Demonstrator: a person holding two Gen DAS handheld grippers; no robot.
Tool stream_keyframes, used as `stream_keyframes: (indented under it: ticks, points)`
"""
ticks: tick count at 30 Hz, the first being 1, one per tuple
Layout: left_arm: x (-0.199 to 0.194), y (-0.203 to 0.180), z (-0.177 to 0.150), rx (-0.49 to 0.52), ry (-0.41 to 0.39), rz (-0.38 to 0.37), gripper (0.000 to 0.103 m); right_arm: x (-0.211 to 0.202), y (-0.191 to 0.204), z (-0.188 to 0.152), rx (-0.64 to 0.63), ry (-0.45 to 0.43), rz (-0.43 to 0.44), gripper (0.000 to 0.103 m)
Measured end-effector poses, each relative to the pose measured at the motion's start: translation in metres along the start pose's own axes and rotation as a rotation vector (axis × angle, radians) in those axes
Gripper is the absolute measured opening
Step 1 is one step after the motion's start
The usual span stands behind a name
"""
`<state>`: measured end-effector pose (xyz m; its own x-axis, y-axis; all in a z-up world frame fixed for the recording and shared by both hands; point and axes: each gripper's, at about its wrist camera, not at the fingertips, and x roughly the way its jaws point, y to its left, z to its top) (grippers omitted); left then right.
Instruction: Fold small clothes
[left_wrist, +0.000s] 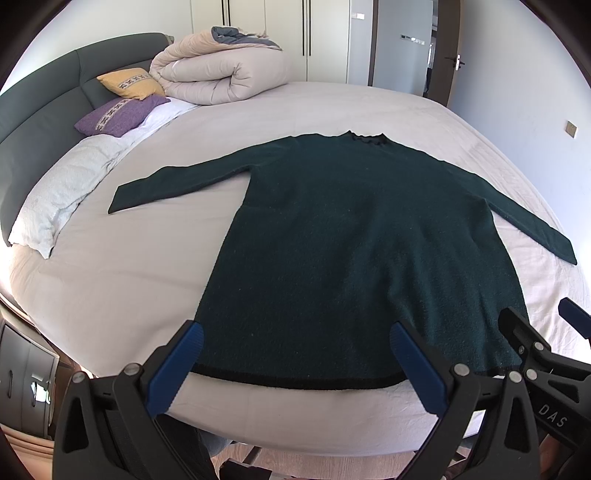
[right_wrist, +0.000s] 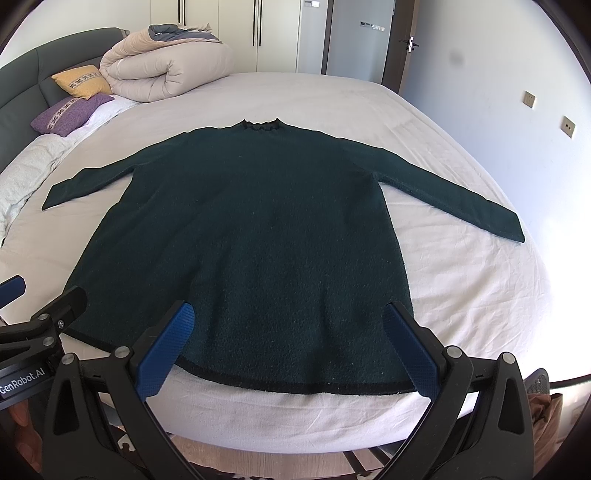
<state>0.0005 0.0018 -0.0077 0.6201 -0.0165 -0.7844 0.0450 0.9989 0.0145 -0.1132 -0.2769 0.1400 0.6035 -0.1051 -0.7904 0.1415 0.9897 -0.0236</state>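
**Sweater flat on bed, both grippers wide, nothing held**

Bedroom w/ a big bed (left_wrist: 122, 280) under a pale sheet; wardrobe doors and a door at the back. Going left to right: dark headboard (left_wrist: 33, 122), a purple pillow (left_wrist: 120, 114) and a yellow pillow (left_wrist: 131, 83), then a rolled duvet (left_wrist: 221, 70) at the head end.

Mid-bed lies the sweater (left_wrist: 354, 236), dark green, spread flat, collar pointing away, both sleeves out to the sides, black-trimmed hem at the near edge of the bed.

Left gripper (left_wrist: 295, 354) hovers at the hem's left half, jaws spread wide, empty. Right gripper (right_wrist: 290, 339) sits at the hem's right half, jaws likewise spread, empty; whether the tips touch the knit I can't tell.

Handling, as a guess: soft fuzzy knit, prob. light to medium wt, limp, no stiffness, so it'll sag and drag on the sheet if lifted from one pt only. Not slippery, not fragile, though loops could snag on the pads. Best holds: left cuff (left_wrist: 118, 201) and right cuff (right_wrist: 513, 227) for bringing sleeves inward first, or both hem corners together for folding up toward the collar.
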Motion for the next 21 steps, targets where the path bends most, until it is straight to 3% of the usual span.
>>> stream_keyframes:
  ticks: [21]
  points:
    - [0.0029, 0.0008, -0.0030, -0.004, 0.005, -0.001, 0.103, 0.0019, 0.0006, -0.0006, 0.000, 0.002, 0.000, 0.103]
